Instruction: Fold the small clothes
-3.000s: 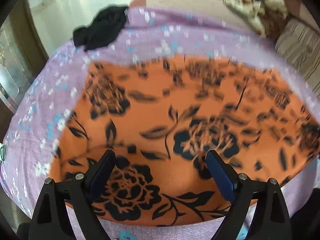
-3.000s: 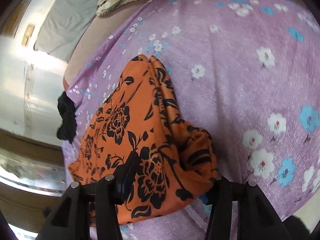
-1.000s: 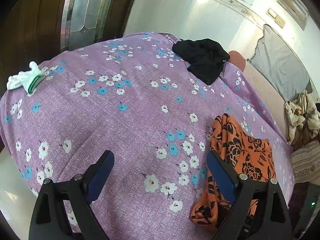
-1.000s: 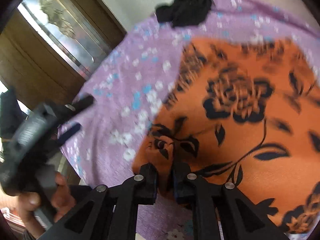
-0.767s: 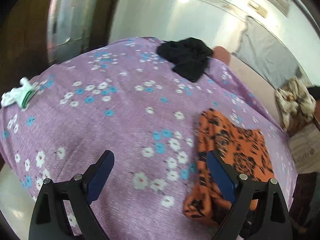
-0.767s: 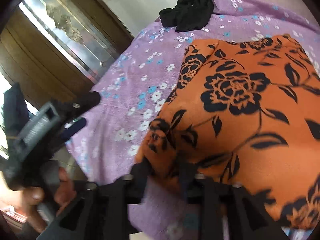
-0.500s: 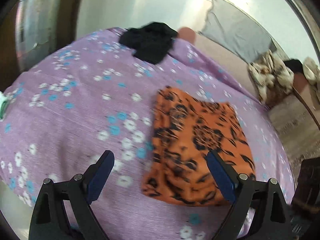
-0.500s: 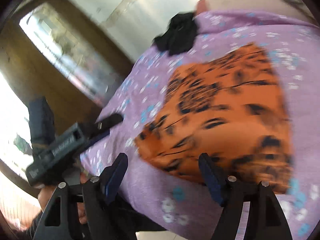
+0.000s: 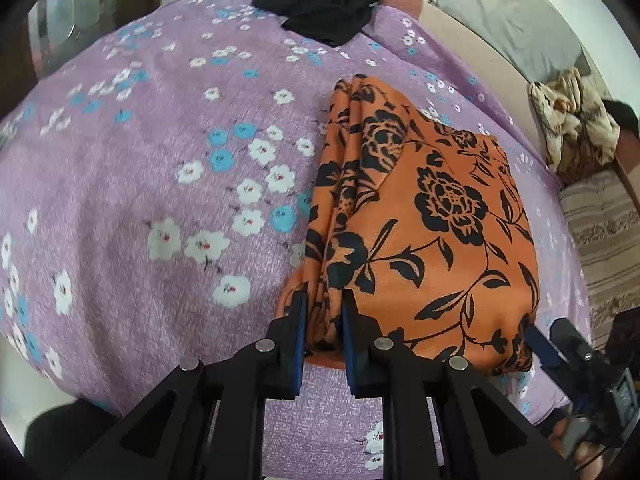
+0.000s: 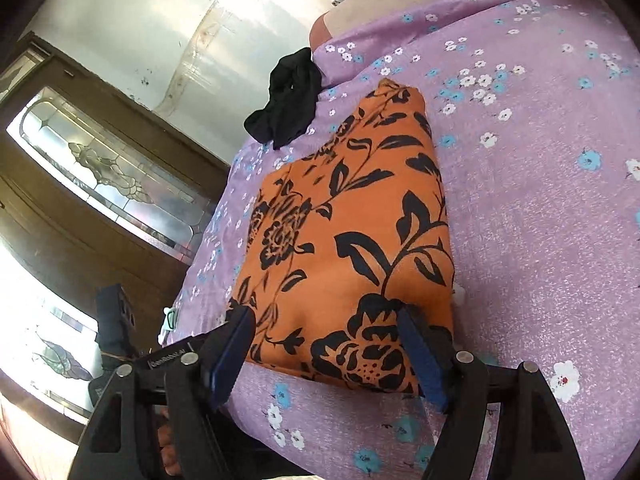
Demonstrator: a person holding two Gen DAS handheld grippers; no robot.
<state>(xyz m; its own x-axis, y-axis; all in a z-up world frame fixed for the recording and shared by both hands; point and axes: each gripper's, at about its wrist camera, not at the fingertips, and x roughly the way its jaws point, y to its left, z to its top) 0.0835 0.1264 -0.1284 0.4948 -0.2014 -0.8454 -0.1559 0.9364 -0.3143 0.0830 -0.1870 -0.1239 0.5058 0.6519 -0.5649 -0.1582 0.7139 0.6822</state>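
Observation:
An orange garment with black flowers (image 9: 432,216) lies folded on the purple flowered bedsheet (image 9: 160,160). My left gripper (image 9: 322,336) is shut on the garment's near left corner, with bunched cloth between the blue pads. My right gripper (image 10: 328,356) is open, its blue pads either side of the garment's (image 10: 352,240) near edge, low over it. In the left wrist view the right gripper (image 9: 560,352) shows at the garment's near right corner.
A black garment (image 9: 320,0) lies bunched at the far edge of the bed, also in the right wrist view (image 10: 288,100). A beige crumpled cloth (image 9: 572,120) and a striped cushion (image 9: 604,232) lie to the right. A wooden door with glass (image 10: 100,168) stands left.
The right gripper let go of the garment's corner and opened. The left gripper swung over to the garment and shut on its near left corner.

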